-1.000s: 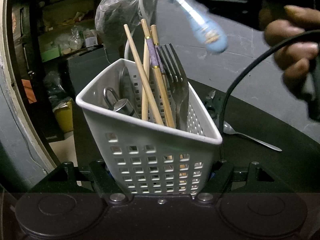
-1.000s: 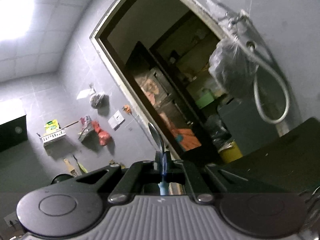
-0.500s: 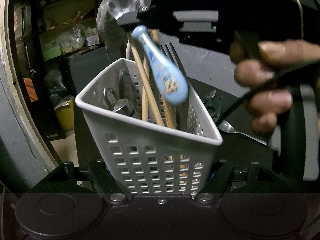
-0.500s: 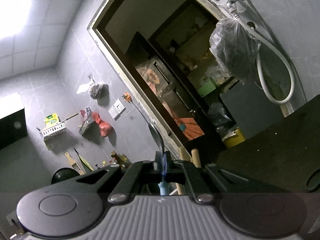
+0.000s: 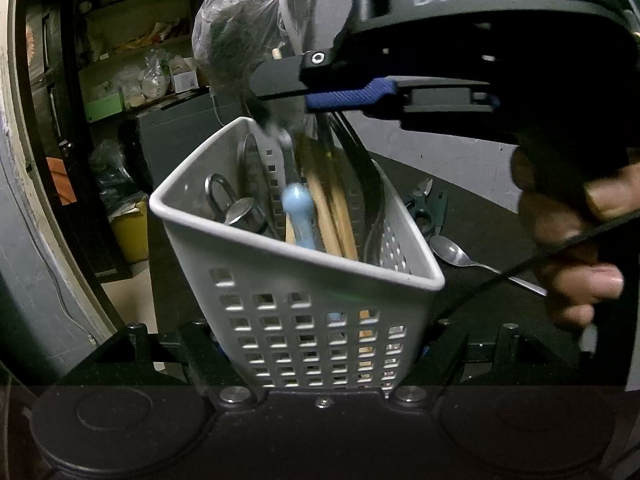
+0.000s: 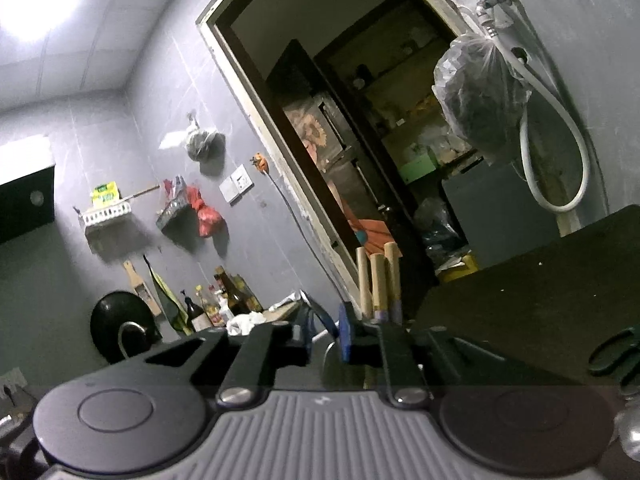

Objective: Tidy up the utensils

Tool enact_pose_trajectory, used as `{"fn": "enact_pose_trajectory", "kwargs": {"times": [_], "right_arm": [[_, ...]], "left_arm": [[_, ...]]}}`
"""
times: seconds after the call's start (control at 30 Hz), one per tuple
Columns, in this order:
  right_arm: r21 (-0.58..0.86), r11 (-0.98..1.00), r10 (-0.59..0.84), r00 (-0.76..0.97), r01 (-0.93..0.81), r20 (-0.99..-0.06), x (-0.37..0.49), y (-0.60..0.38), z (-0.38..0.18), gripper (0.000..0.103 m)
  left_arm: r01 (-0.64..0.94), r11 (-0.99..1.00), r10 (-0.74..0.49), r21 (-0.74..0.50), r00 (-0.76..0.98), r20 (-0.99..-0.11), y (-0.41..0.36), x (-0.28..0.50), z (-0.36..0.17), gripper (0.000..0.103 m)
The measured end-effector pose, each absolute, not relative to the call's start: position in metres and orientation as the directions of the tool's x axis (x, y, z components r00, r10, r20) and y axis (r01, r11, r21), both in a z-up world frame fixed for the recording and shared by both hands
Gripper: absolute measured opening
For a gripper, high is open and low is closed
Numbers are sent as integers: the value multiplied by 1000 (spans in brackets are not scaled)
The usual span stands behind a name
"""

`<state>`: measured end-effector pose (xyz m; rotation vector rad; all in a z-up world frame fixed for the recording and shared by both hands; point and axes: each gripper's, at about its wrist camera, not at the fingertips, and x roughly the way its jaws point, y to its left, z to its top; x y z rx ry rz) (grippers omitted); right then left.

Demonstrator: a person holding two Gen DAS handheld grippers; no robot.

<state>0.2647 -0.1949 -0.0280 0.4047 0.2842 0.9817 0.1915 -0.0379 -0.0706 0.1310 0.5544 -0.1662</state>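
Observation:
My left gripper (image 5: 324, 354) is shut on the lower part of a white perforated utensil basket (image 5: 320, 308), which stays tilted in front of the camera. Wooden chopsticks (image 5: 334, 216), a dark fork (image 5: 370, 188) and a metal tool (image 5: 240, 210) stand in it. Just above the rim hovers my right gripper (image 5: 288, 92), jaws opening. The blue-handled spoon (image 5: 298, 216) has slipped out of them and sits handle-down in the basket, its bowl blurred. In the right wrist view the right gripper (image 6: 326, 338) shows a gap between its blue pads (image 6: 346, 336), with the chopsticks (image 6: 378, 284) just beyond.
On the dark table behind the basket lie a metal spoon (image 5: 454, 252) and green-handled scissors (image 5: 428, 208). A person's hand (image 5: 572, 248) grips the right tool at the right edge. A hanging plastic bag (image 5: 236, 40) and a hose are at the wall behind.
The right gripper came down and leftward over the basket. Its pads parted and the blue-handled spoon dropped from them into the basket. The left gripper and basket stayed still.

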Motion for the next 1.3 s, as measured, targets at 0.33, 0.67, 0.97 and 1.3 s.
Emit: {"fn": "enact_pose_trajectory", "kwargs": {"times": [0.33,0.67,0.97,1.3], "right_arm": [[344,510,842,540,-788,-10,237,-220,2,76],[294,770,628,752,-566,-199,248,-298,-8,103],[217,895,445,738,-390,-507,281,-313,-75,100],[124,892,418,689,-434,-592,305,-290,-101,100]], "left_arm": [[190,979,-121,77,839,-531,-39,189,-70,78],[187,979,-119,76,837,-535,-39,191,-68,78],[190,978,-116,83,833,-541,-40,192,-68,78],[186,979,-111,85,831,-545,-42,193,-67,78]]}}
